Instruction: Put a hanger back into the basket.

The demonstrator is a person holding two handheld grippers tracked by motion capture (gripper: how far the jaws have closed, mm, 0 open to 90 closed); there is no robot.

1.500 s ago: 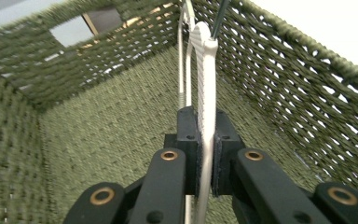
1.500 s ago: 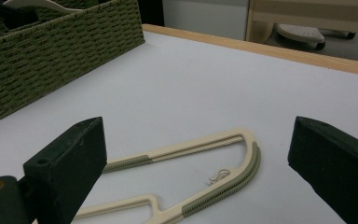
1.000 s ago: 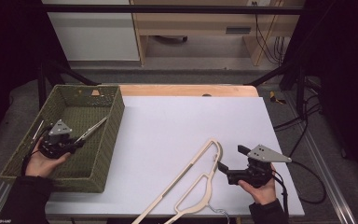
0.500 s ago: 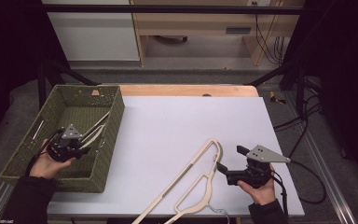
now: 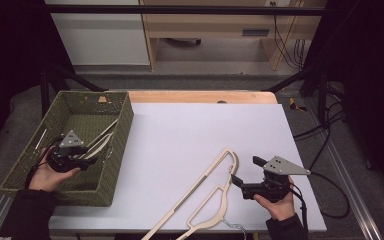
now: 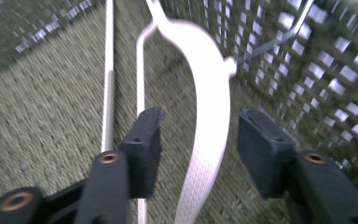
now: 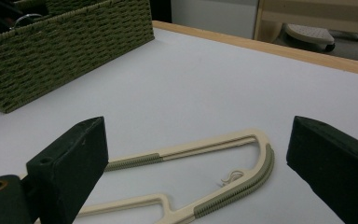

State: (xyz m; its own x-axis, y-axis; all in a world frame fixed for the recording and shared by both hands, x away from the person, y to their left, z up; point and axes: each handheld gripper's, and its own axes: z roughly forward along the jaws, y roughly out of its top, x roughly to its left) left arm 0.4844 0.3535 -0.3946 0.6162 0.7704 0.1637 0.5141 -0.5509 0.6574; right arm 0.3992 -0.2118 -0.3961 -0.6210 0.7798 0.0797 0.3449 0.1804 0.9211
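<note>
High view: green woven rectangular basket at 9 o'clock on white tabletop, cream hanger lying inside; left gripper down in basket at that hanger. Second cream hanger, curved and flat, on table at 6 o'clock; right gripper just beside it, jaws apart, holding nothing. Left gripper view: jaws part open, ribbed hanger arm between pads, contact unclear; wicker floor, thin metal hook at 1 o'clock. Right gripper view: jaws wide open, hanger with grey-green ribbed grips between; basket at 10 o'clock.
</note>
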